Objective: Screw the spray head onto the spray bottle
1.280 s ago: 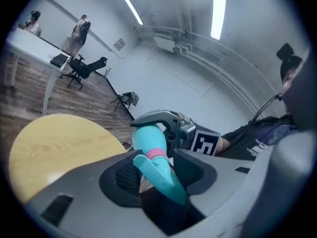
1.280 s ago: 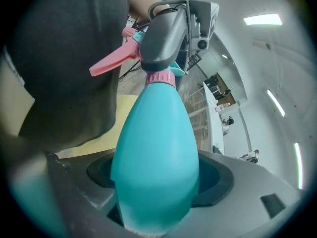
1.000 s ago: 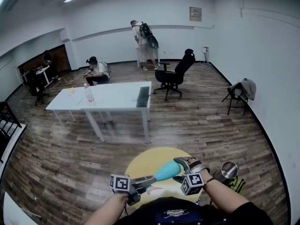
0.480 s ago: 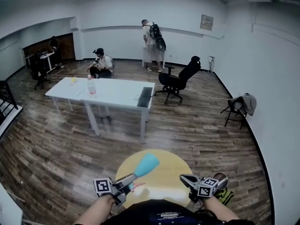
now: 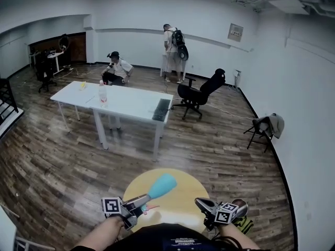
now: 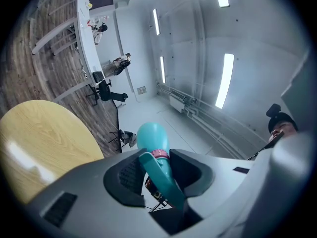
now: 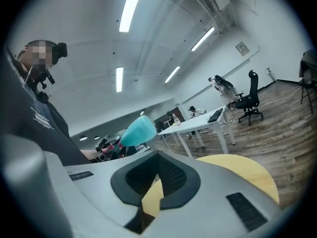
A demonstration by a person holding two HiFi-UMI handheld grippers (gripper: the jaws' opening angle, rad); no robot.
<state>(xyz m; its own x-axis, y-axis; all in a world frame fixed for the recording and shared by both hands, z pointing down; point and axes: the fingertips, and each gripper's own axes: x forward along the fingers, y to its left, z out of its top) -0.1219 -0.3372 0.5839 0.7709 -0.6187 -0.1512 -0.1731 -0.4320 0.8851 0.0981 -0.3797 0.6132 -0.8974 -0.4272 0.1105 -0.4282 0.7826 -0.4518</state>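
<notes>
Clamping the bottle (image 5: 162, 184) at its neck end, the left gripper's (image 5: 140, 203) jaws hold it with the round body poking out past their tips, slanted over the yellow bench (image 5: 180, 192). The spray head (image 6: 161, 175) lies between those jaws, just behind a pink ring (image 6: 159, 153) on the neck. The right gripper (image 5: 201, 204) hangs well apart to the right, jaws clenched together on nothing. Count: one bottle, one spray head, two grippers, one bench.
</notes>
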